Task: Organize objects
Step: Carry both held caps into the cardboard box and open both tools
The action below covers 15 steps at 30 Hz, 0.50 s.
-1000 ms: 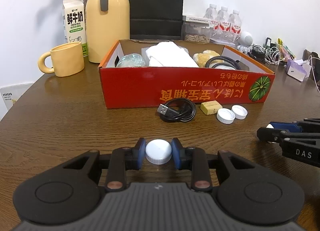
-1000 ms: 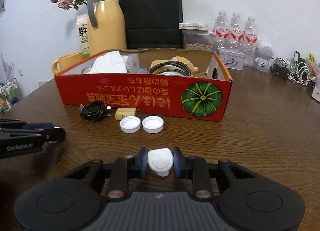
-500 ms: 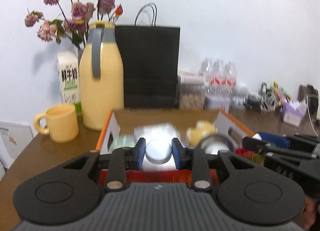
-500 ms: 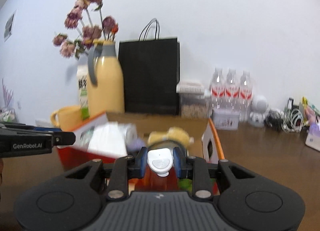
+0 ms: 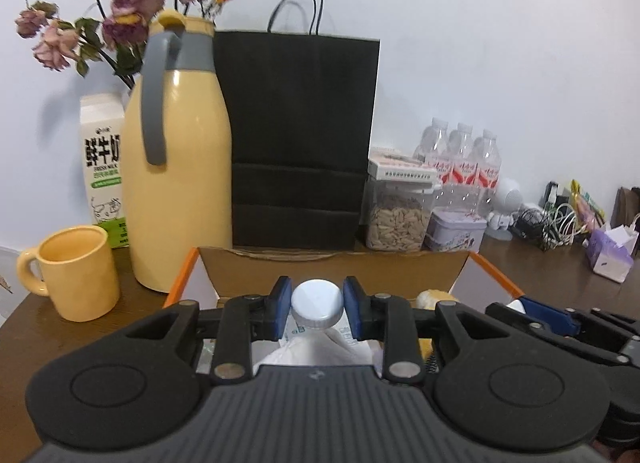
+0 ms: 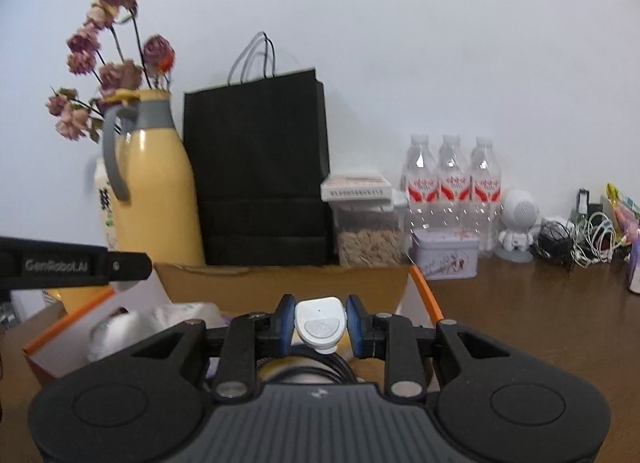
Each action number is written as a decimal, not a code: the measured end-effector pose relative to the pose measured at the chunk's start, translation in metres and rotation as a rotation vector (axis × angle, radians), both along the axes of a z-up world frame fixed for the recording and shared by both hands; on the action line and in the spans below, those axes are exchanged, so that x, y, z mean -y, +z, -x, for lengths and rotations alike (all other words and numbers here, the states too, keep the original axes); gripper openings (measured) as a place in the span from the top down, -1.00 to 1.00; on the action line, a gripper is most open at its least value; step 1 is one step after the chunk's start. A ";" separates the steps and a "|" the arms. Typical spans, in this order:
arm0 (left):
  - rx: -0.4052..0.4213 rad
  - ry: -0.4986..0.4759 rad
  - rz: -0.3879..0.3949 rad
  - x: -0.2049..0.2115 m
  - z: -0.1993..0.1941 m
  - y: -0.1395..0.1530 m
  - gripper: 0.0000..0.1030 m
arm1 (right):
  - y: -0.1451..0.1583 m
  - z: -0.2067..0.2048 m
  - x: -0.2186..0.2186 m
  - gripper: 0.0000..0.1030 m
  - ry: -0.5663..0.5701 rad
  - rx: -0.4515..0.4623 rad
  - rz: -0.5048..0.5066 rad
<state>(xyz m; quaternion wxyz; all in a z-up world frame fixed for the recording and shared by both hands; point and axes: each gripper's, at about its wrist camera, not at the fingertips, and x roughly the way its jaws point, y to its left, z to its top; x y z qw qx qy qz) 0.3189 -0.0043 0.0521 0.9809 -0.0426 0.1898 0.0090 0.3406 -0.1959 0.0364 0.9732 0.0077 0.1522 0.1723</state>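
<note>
the left gripper [image 5: 317, 306] is clenched on a round white bottle cap [image 5: 317, 304], smooth on top with a ribbed grey-looking edge, pinched squarely between the two blue pads [image 5: 281, 307] and held in the air above the open cardboard box [image 5: 332, 267]. the right gripper [image 6: 320, 325] is clenched on a small white clip-like gadget [image 6: 321, 323], rounded-rectangular with an oval raised panel and a tiny dot on its face; it sits centred between the blue pads [image 6: 285, 325], its lower tip poking just below them, also above the box interior.

the left wrist view shows white wrapped packets [image 5: 316, 347] directly under the cap, a yellow mug [image 5: 70, 273] on the wooden table [image 5: 560, 275], a milk carton [image 5: 103, 167] behind it, and the right gripper's fingers coming in at the lower right edge. the right wrist view instead shows a coiled black cable [image 6: 320, 371] beneath the gadget, a blurred white bundle [image 6: 120, 331] in the box's left part, and the left gripper's finger [image 6: 72, 265] reaching in from the left. both views show the yellow thermos jug [image 5: 176, 167], the black paper bag [image 5: 300, 143] and the water bottles [image 6: 452, 187] behind the box.
</note>
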 end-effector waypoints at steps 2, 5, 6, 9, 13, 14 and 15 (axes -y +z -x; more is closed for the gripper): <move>-0.011 -0.003 -0.004 -0.001 -0.004 -0.005 0.43 | -0.003 -0.002 -0.001 0.50 0.001 -0.009 0.007; -0.021 0.015 -0.002 -0.002 -0.004 -0.010 -0.16 | -0.007 -0.001 -0.002 0.49 0.016 -0.027 0.016; -0.015 0.023 0.001 -0.003 -0.003 -0.010 -0.39 | -0.007 0.000 -0.002 0.48 0.018 -0.028 0.018; 0.043 0.067 0.001 -0.004 0.003 -0.010 -1.00 | -0.007 0.005 -0.003 -0.15 0.022 -0.020 0.021; 0.048 0.072 0.000 -0.004 0.005 -0.009 -1.00 | -0.004 0.014 0.000 -0.94 0.005 0.028 0.003; 0.047 0.070 -0.003 -0.003 0.004 -0.009 -1.00 | -0.003 0.015 0.000 -0.94 0.001 0.035 0.002; 0.045 0.067 -0.005 -0.003 0.004 -0.010 -1.00 | -0.003 0.016 0.001 -0.95 0.000 0.036 0.002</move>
